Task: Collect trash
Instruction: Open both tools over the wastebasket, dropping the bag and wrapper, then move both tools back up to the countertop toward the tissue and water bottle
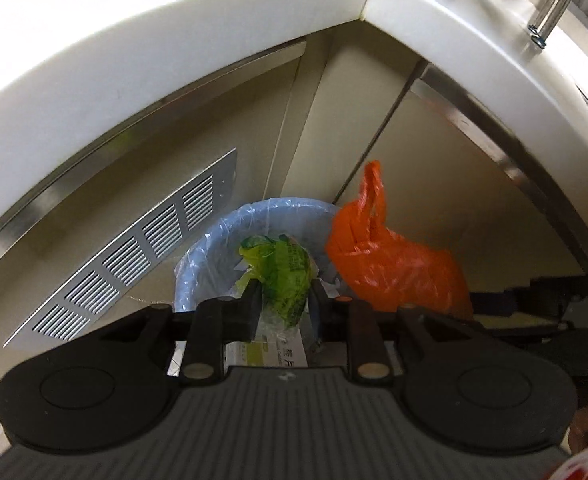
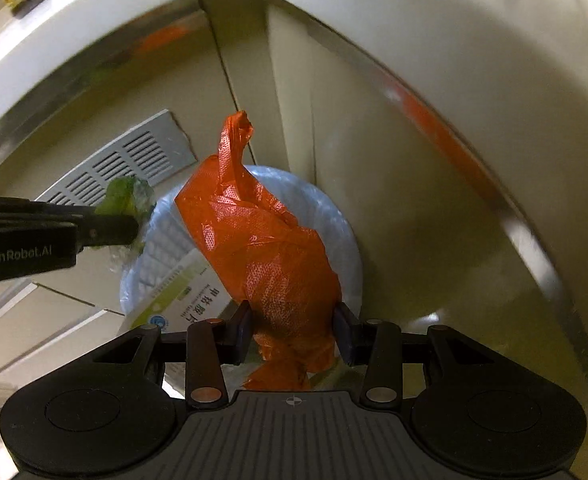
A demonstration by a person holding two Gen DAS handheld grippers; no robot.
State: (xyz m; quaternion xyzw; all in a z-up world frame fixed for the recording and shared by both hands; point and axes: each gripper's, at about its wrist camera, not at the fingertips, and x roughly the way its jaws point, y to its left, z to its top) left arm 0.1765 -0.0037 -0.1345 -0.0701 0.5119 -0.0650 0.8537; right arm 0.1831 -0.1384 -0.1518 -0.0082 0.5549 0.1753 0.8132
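Bin (image 2: pixel 350 240) as our landmark: above it our left gripper (image 1: pixel 284 298) clamps the green wrapper (image 1: pixel 282 272), right gripper (image 2: pixel 294 330) clamps the orange bag (image 2: pixel 262 240); a box (image 2: pixel 182 292) lies inside.

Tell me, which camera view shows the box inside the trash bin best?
The right wrist view. There the box lies in the lined trash bin with its green-edged printed face open to the camera, beside the orange bag. The left wrist view shows only a small strip of the box, behind the left gripper and the green bag.
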